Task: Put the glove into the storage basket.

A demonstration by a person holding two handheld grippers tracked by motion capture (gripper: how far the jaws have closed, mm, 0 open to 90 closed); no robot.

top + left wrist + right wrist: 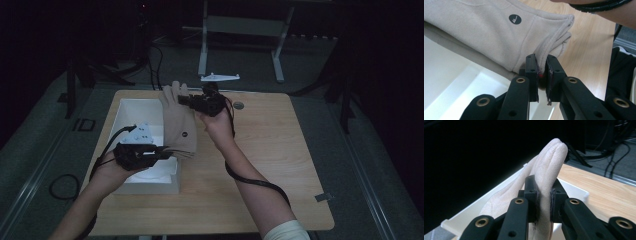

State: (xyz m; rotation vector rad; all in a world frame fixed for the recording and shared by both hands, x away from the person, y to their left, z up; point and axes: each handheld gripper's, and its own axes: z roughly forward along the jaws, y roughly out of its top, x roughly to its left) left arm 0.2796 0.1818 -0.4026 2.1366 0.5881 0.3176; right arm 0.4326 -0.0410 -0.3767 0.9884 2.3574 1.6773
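Note:
A beige fleece glove (178, 122) is stretched in the air over the right edge of a white box (137, 107). My left gripper (167, 151) is shut on the glove's cuff hem (544, 60), near the box's front. My right gripper (184, 100) is shut on the glove's finger end (550, 167), farther from me. In the left gripper view the glove (486, 32) shows a small round dark logo (515, 19). The right gripper view has the glove's fingers rising between the jaws, with the box rim (499, 187) below.
The white box rests on the left half of a wooden table (270, 150). A small round grommet (238, 105) sits near the table's far edge. A white flat part (220, 77) lies on the floor beyond the table. Cables trail from both grippers.

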